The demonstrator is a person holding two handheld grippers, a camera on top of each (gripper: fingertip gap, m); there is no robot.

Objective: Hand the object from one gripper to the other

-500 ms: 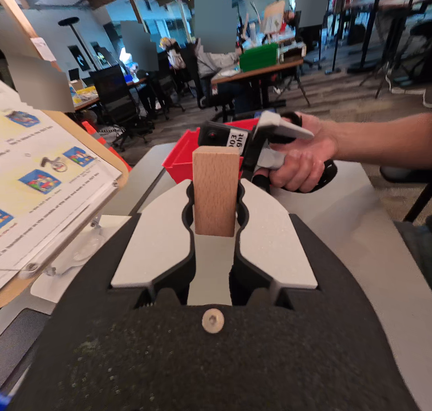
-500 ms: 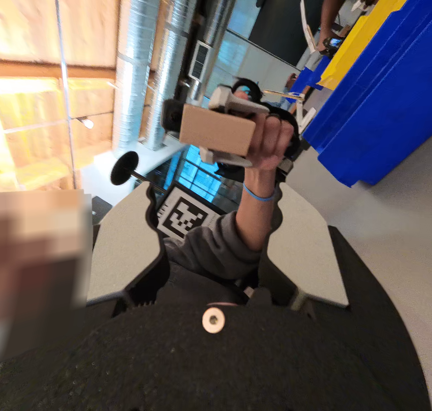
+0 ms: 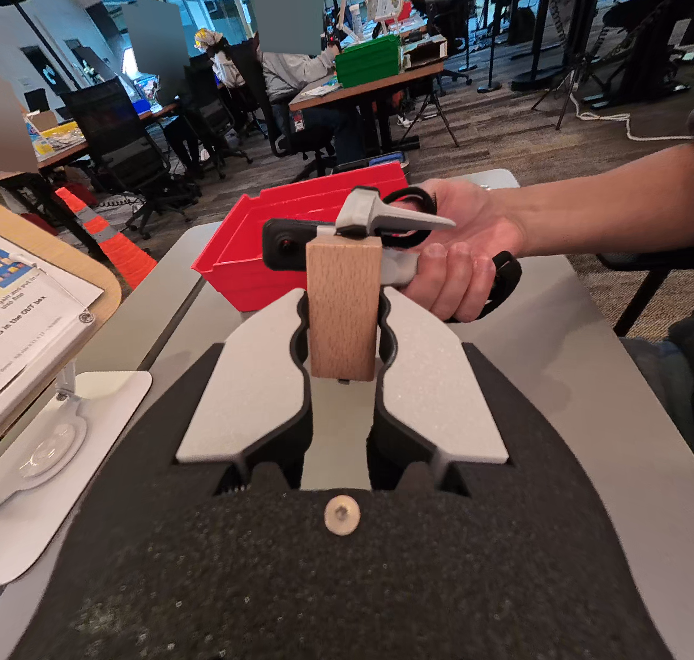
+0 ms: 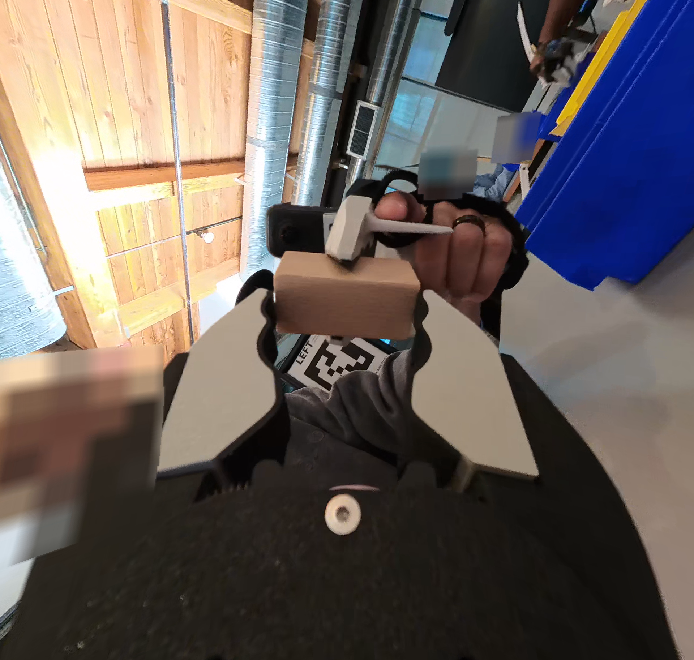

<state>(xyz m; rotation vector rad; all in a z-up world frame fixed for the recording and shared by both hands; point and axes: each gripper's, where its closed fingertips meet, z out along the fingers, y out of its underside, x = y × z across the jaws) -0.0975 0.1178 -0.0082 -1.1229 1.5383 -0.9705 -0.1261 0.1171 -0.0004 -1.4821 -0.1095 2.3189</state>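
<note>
Left hand-held gripper [image 3: 341, 304] is clenched on the wooden block [image 3: 341, 313], with its two pads pressed on the block's long side faces. In the left wrist view we see the block upright at 12 o'clock, clear of the surface [image 3: 544, 341]. The right hand-held gripper [image 4: 343, 304] comes in from 3 o'clock and brackets the block lengthwise, one fingertip at the top end and one at the bottom end. Both fingertips appear to touch the wood, but we cannot tell whether they are pressing or only resting there.

We judge the block to be rigid, light and smooth-faced, so it will neither deform nor break. It could pivot if it is gripped at one small spot. We recommend seating the receiving pads flat and centred on the two end faces, then confirming a firm hold before the left side lets go.

Beyond the block, at 11 o'clock, a red bin [image 3: 300, 210] sits on the surface.
</note>
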